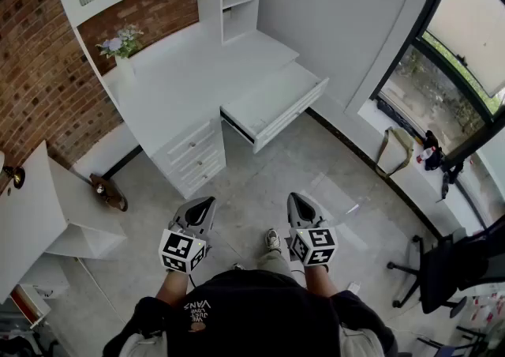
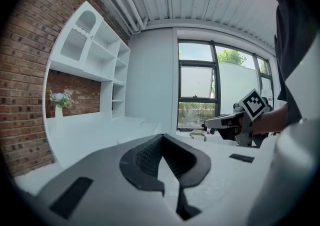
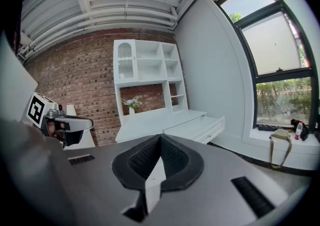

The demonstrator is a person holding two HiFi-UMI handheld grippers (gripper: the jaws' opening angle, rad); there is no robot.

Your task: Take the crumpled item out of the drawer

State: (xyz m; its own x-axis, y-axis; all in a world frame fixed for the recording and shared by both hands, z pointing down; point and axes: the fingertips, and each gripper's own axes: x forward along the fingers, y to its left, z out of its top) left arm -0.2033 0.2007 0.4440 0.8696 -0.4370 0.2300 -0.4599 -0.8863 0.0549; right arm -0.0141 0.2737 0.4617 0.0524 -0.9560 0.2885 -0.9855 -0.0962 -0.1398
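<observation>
No crumpled item can be made out from here; judging by the task, it lies inside the open drawer (image 1: 272,104), which is pulled out of the white bench (image 1: 177,71). The drawer's long axis runs along the bench front. The drawer is well ahead of both tools. The right hand-held gripper (image 1: 301,207), jaws pressed together and empty, looks slightly nearer than the left hand-held gripper (image 1: 199,207), likewise closed on nothing.

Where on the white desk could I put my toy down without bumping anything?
Most of the desk top is bare, from the flower vase by the brick wall across to the far end. The open drawer looks bare inside too, as far as the head view shows. The windowsill is crowded: a bag and bottles sit there.
</observation>
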